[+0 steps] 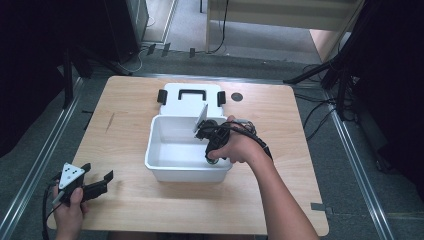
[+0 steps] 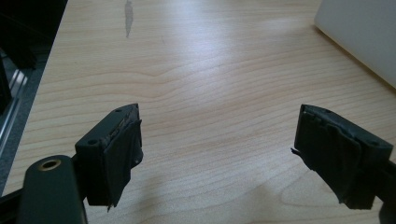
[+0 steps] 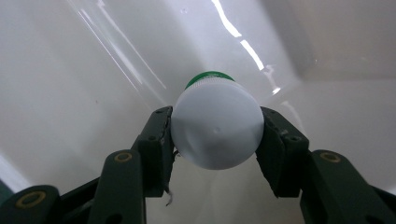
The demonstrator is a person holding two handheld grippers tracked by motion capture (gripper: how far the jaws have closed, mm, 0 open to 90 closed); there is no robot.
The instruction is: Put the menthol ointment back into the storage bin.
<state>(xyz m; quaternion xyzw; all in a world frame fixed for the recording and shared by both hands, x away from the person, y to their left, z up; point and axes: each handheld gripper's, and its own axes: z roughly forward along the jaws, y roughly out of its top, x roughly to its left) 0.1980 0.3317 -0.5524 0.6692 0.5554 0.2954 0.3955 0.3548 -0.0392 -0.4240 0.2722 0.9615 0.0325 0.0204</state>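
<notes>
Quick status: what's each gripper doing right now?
Left gripper: open, holding nothing, over the table.
Right gripper: closed on the white bottle, inside the white bin.

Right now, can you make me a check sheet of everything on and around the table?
Surface: light wooden table, with a dark streak near its left side.
Job's things: white bin, open; white bottle with a green cap, held low inside it.
Clutter: white lid behind the bin; small dark disc beside the lid.
Grippers: left gripper open over bare wood; right gripper shut on the bottle.
Cables: black cable trailing from the left gripper.
Surroundings: grey carpet, metal rails, black stands, floor cables.
</notes>
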